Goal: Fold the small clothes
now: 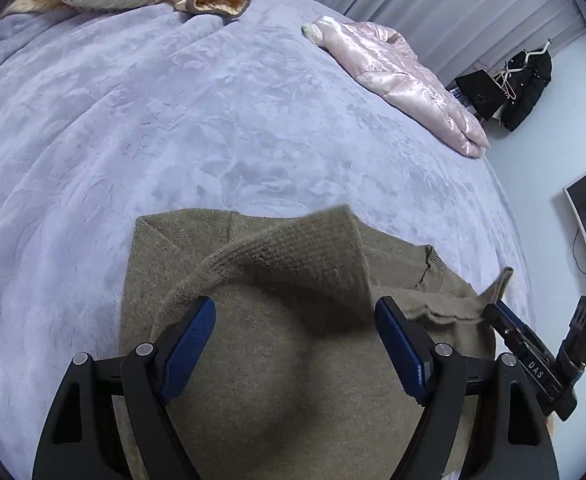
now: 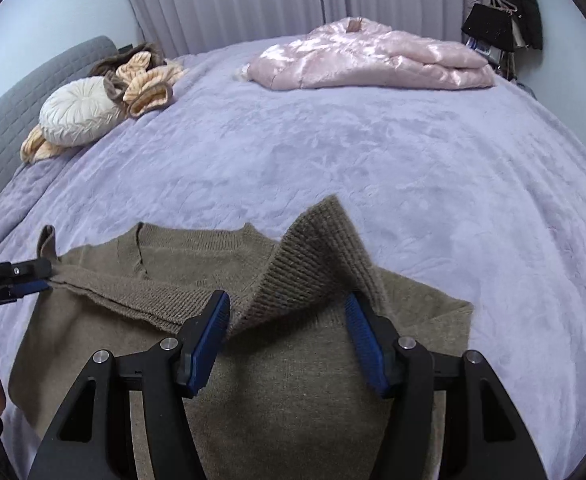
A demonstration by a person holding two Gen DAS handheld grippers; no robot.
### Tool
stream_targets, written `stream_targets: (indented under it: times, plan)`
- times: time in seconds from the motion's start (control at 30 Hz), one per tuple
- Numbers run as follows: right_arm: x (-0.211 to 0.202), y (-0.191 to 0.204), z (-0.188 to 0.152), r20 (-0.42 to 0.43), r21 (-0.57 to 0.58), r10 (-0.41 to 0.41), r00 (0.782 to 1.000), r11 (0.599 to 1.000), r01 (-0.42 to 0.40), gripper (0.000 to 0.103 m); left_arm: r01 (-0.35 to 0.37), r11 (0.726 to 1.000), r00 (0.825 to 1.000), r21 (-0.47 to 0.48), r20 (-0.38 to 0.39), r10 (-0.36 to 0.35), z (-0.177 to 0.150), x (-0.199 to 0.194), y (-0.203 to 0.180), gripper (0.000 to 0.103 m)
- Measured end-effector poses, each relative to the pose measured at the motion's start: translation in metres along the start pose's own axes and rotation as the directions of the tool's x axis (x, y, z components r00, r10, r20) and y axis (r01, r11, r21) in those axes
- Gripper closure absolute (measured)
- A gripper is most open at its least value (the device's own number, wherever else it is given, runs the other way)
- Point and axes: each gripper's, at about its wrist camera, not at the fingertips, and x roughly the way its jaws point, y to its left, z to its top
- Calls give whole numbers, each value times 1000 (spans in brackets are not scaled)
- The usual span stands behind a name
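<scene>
An olive-brown knit sweater [image 1: 277,360] lies on the lilac bed cover, neckline away from me; it also shows in the right wrist view [image 2: 293,384]. My left gripper [image 1: 295,320] is open above the sweater body, with a ribbed fold of the sweater [image 1: 313,244] raised between and just beyond its blue pads. My right gripper [image 2: 287,312] is open over the sweater, a raised ribbed corner [image 2: 317,248] standing between its fingers. In each view the other gripper appears at the sweater's edge, its blue pads against a cuff.
A pink shiny padded jacket [image 2: 373,56] lies folded at the far side of the bed. A round cream cushion [image 2: 79,114] and peach-brown fabric [image 2: 149,80] sit near the grey headboard [image 2: 21,112]. Dark clothes hang at the wall [image 2: 505,12]. Curtains stand behind the bed.
</scene>
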Motion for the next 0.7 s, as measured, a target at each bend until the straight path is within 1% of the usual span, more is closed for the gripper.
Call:
stream_targets:
  times: [0.03, 0.1, 0.17, 0.2, 0.23, 0.3, 0.33, 0.4, 0.43, 0.47, 0.5, 0.53, 0.6, 0.63, 0.7]
  plan:
    - [-8, -1, 0, 21, 0, 8, 1000, 1000, -8, 34, -1, 1000, 1000, 12, 7, 1, -2, -4, -3, 21]
    - [-19, -3, 0, 38, -13, 7, 999, 1000, -6, 33, -4, 999, 999, 34, 43, 2, -6, -15, -11, 21]
    - [-26, -5, -1, 48, -29, 12, 999, 1000, -10, 31, -18, 999, 996, 35, 91, 15, -5, -26, -15, 21]
    - [-27, -7, 0, 43, -33, 14, 999, 999, -13, 30, -13, 1000, 994, 28, 112, 10, -3, -30, -16, 21]
    - [-26, -8, 0, 36, -36, 23, 999, 999, -22, 30, -5, 1000, 993, 27, 117, 2, -1, -30, -18, 21]
    - [-18, -7, 1, 14, -47, 22, 1000, 999, -22, 30, -2, 999, 997, 50, 74, -2, 4, -17, -25, 21]
    - [-13, -5, 2, 3, -54, 18, 1000, 998, -18, 30, -10, 998, 999, 68, 49, 7, 5, -8, -30, 21]
    - [2, 3, 6, -29, -71, 34, 999, 997, -36, 30, -60, 991, 998, 123, 14, 58, 6, 14, -44, 21]
    - [10, 7, 6, -42, -79, 41, 998, 996, -44, 30, -105, 982, 994, 155, 18, 104, 7, 24, -49, 21]
    - [17, 12, 6, -54, -95, 34, 998, 995, -39, 30, -182, 966, 983, 182, 33, 179, 8, 34, -52, 21]
    - [28, 16, 8, -69, -119, 11, 998, 993, -19, 30, -220, 957, 976, 191, 36, 217, 9, 41, -52, 21]
    - [35, 19, 7, -81, -133, -12, 997, 991, 1, 30, -236, 952, 972, 193, 28, 235, 10, 48, -50, 21]
    - [48, 13, 7, -103, -126, -45, 994, 991, 32, 30, -243, 956, 969, 167, -6, 247, 12, 60, -40, 21]
    - [51, 7, 6, -109, -108, -46, 993, 994, 34, 30, -240, 958, 969, 158, -13, 245, 12, 62, -34, 21]
    - [53, -6, 5, -109, -69, -35, 993, 997, 27, 31, -248, 955, 968, 163, 1, 251, 11, 64, -29, 21]
